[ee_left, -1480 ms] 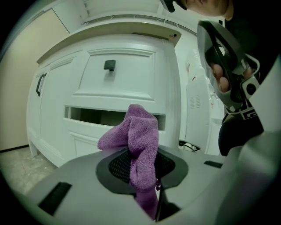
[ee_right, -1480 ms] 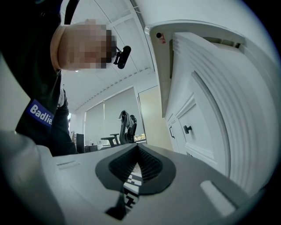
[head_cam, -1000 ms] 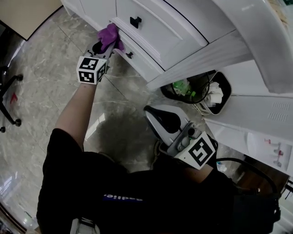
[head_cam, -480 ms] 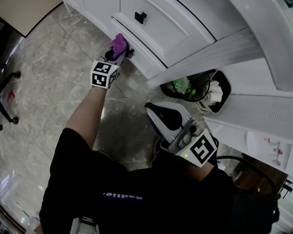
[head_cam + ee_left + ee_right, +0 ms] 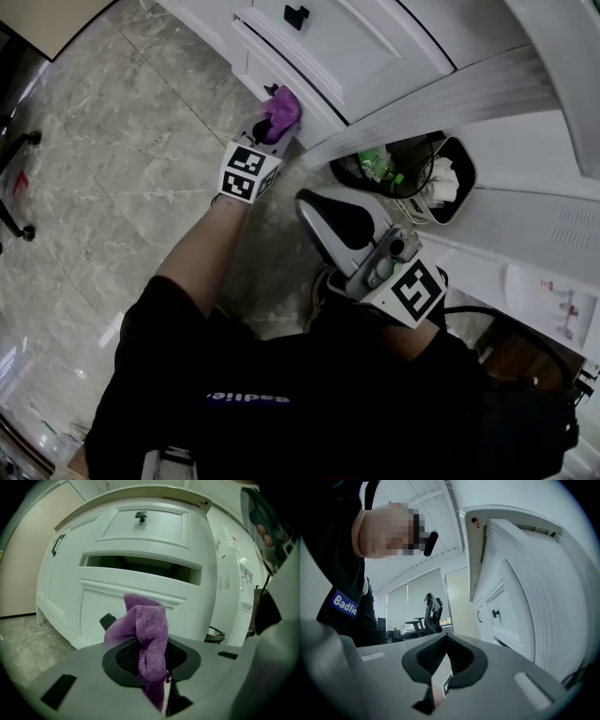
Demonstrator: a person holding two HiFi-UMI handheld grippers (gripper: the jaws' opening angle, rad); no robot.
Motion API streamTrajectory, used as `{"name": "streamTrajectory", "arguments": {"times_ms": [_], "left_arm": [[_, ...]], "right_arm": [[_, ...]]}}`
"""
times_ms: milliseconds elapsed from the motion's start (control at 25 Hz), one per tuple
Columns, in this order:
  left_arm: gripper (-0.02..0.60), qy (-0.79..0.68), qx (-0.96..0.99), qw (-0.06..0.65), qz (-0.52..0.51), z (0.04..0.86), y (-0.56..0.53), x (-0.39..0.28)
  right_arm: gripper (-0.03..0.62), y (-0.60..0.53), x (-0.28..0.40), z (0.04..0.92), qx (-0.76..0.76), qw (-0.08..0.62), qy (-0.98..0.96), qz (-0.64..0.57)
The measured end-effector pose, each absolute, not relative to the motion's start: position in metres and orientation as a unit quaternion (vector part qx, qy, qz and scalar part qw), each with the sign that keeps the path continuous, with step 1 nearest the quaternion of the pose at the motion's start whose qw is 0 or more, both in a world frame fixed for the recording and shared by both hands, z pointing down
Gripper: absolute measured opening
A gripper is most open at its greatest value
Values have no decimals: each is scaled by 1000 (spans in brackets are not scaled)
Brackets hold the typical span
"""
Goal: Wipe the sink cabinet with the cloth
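A purple cloth [image 5: 282, 112] is pinched in my left gripper [image 5: 271, 132] and lies against the white sink cabinet [image 5: 349, 49], on the lower drawer front near its right end. In the left gripper view the cloth [image 5: 148, 626] bunches up out of the shut jaws of the left gripper [image 5: 151, 663], in front of the cabinet [image 5: 140, 587]. The drawer above stands slightly ajar. A black knob [image 5: 108, 620] shows just left of the cloth. My right gripper [image 5: 306, 219] hangs back from the cabinet, shut with nothing held. In its own view the right gripper [image 5: 440, 668] points along the cabinet side.
A black waste bin [image 5: 454, 181] with green and white rubbish stands right of the cabinet's corner. A white appliance front [image 5: 525, 225] is beyond it. An office chair base [image 5: 17, 202] is at the far left on the marble floor [image 5: 112, 169].
My left gripper has slid the cloth to the right along the lower drawer front, from near the left knob to the cabinet's right end. The right gripper has hardly moved.
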State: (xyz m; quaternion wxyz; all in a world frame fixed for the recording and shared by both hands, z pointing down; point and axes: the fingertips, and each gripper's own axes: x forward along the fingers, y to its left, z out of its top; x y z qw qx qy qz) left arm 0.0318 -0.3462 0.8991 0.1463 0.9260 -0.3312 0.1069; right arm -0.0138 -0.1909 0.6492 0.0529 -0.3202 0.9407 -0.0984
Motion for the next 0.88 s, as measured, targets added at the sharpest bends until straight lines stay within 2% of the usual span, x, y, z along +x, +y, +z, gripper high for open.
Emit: {"name": "streamTrajectory", "arguments": {"times_ms": [280, 480, 880], "left_arm": [[84, -295, 937, 159, 98, 897, -304, 65], [84, -228, 959, 110, 127, 898, -272, 75], [84, -363, 912, 107, 160, 919, -378, -43]], "right_arm": [[-3, -191, -11, 649, -320, 63, 938, -113], [-3, -195, -13, 647, -321, 71, 937, -119], [-3, -191, -4, 651, -337, 65, 931, -124]]}}
